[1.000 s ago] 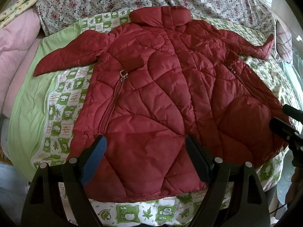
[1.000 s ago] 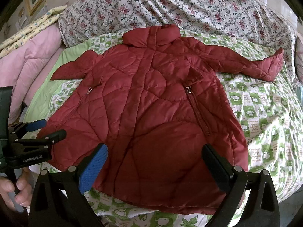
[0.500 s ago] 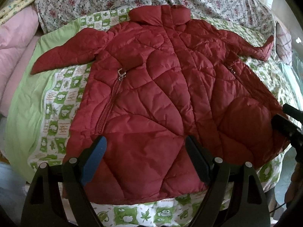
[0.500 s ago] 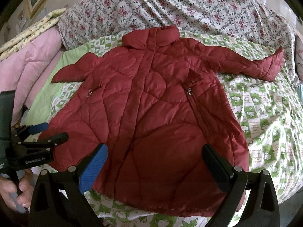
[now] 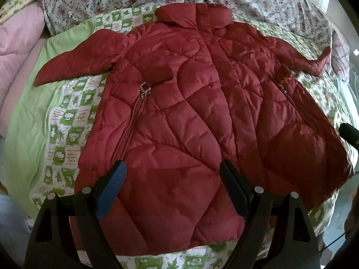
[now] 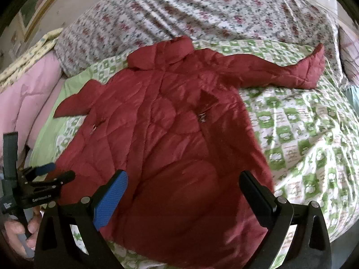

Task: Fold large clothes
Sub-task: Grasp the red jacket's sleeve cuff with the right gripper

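Note:
A red quilted jacket (image 5: 190,112) lies flat on the bed, collar at the far side, both sleeves spread out; it also shows in the right wrist view (image 6: 170,139). My left gripper (image 5: 171,179) is open and empty above the hem's left half. My right gripper (image 6: 184,190) is open and empty above the hem's right half. The left gripper also shows from the side in the right wrist view (image 6: 51,172), at the jacket's left edge. A tip of the right gripper (image 5: 349,132) shows at the right edge of the left wrist view.
The jacket lies on a green-and-white patterned quilt (image 6: 303,134) with a plain green border (image 5: 24,123). A floral bedspread (image 6: 202,11) is bunched behind it. Pink bedding (image 5: 15,40) lies at the left. The bed's near edge is just below the hem.
Both grippers have moved forward over the jacket's hem; the right wrist view has swung, so the jacket sits further left in it. Both stay open and empty.

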Motion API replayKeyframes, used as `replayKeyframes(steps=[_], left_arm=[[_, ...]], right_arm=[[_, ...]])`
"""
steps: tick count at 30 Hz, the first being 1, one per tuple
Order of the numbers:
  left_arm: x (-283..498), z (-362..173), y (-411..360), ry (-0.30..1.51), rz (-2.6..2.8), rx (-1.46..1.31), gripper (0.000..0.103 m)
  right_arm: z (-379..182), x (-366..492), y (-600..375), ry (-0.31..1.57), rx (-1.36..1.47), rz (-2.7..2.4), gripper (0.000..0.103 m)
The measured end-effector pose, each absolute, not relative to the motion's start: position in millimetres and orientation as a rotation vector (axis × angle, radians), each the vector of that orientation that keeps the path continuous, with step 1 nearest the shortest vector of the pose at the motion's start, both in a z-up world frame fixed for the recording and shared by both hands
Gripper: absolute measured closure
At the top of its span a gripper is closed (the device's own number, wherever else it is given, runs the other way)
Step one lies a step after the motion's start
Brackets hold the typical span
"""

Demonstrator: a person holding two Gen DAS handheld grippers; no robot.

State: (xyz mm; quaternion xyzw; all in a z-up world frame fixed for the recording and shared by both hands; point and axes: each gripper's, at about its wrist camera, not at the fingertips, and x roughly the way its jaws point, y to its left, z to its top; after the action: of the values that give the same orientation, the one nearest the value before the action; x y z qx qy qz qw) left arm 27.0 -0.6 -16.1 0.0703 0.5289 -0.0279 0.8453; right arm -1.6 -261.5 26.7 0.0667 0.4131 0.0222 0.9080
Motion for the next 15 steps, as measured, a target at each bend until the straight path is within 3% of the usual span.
replayKeyframes(steps=[15], left_arm=[[69.8,-22.8,4.7,1.116,-0.047,0.128,0.017]], right_arm=[[31.5,43.3,-361.4,0.845,0.326,-0.092,0.003]])
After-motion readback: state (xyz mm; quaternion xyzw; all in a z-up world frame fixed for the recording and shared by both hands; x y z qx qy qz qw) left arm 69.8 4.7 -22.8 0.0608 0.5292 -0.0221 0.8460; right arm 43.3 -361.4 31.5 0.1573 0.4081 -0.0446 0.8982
